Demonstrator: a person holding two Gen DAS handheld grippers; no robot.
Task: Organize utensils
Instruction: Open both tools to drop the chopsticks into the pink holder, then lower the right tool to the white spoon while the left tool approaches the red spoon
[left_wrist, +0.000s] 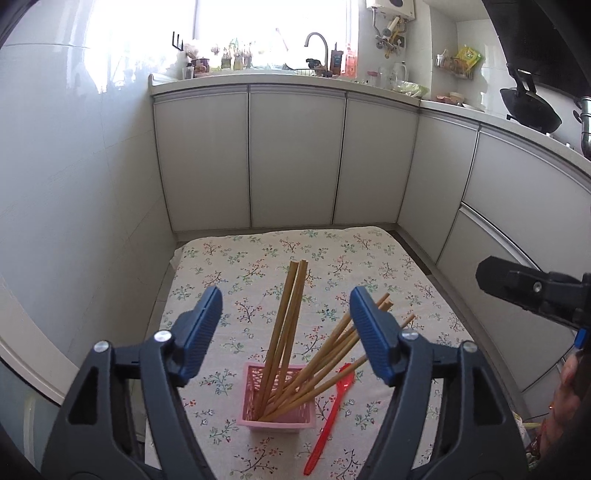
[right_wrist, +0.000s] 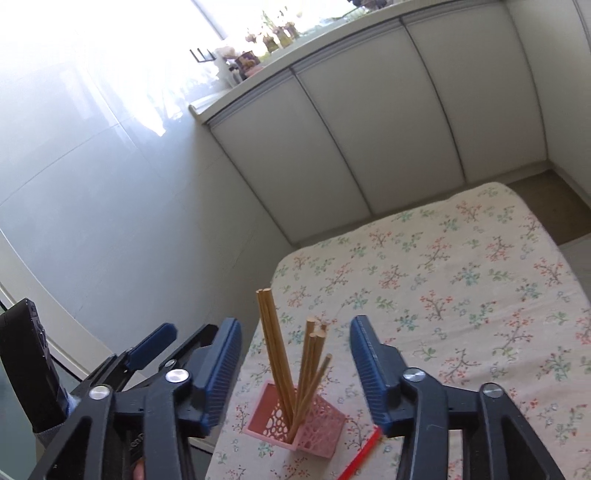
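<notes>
The pink perforated plastic holder (left_wrist: 277, 397) stands upright on the table with the floral cloth (left_wrist: 388, 258), and the wooden chopsticks (left_wrist: 284, 328) already lean inside it, two toward twelve o'clock, the rest fanned toward two o'clock. The one utensil left out appears to be the long red plastic spoon (left_wrist: 328, 417), lying flat just beside the holder at four o'clock, so fetching it looks like the step in hand. Both the left gripper (left_wrist: 286, 306) and the right gripper (right_wrist: 295, 345) hover above with jaws wide apart and empty. The next move calls for a low, flat pinch on the thin handle. The left wrist view shows the whole spoon; the right shows only part of its handle, but looks into the holder's mouth.
</notes>
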